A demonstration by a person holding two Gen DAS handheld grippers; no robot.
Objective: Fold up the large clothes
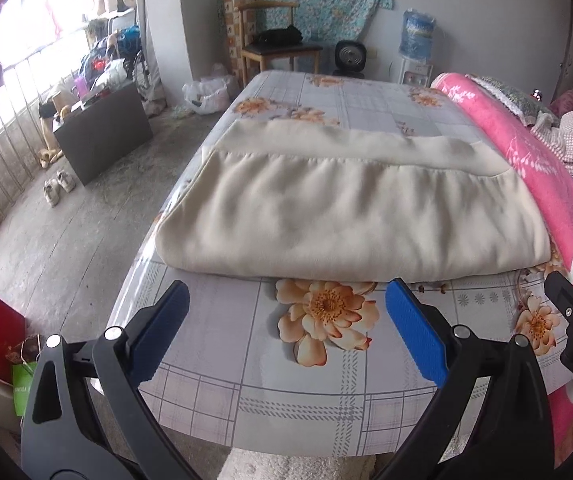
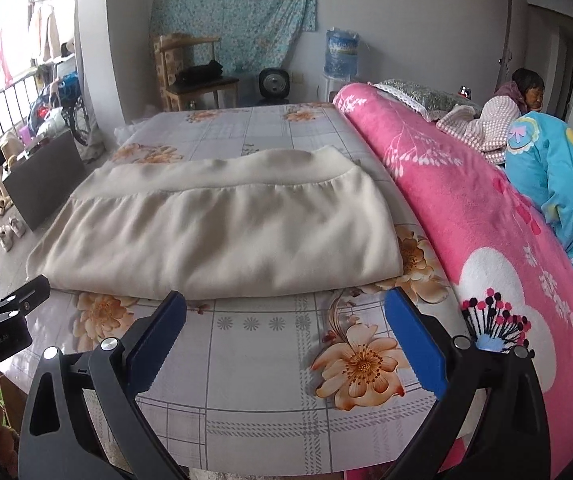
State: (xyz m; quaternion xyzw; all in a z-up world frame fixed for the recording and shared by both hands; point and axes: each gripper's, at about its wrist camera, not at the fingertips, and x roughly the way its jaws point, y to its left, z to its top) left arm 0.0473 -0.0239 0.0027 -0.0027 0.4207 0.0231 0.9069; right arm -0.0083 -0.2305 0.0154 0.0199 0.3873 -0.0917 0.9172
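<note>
- On the far left I noted a bare concrete floor (image 1: 86, 248) with a pair of shoes (image 1: 59, 186) beside a dark box (image 1: 102, 136); none of it bore on the work.
- My left gripper (image 1: 286, 316) stood wide, its blue fingers (image 1: 414, 336) holding nothing, above the flowered sheet (image 1: 286, 380) just short of the garment's near edge.
- The cream garment (image 1: 346, 216) lay flat on the bed, in the middle of the sheet, already doubled into a broad rectangle with a rounded fold along its near edge and a stitched band (image 1: 326, 148) showing at the far side.
- I judged the folding well advanced: the layers lay neat, no sleeve or loose end showed. Whether a last fold across the width was due, I could not settle from these views.
- My right gripper (image 2: 286, 316) was likewise wide and empty, hovering close to the near edge without touching the cloth.
- To the right the garment's corner lay near a rolled pink blanket (image 2: 466, 208), apart from it as far as I could tell.
- At the far right a person (image 2: 502, 116) rested beyond the blanket, well apart from the work.
</note>
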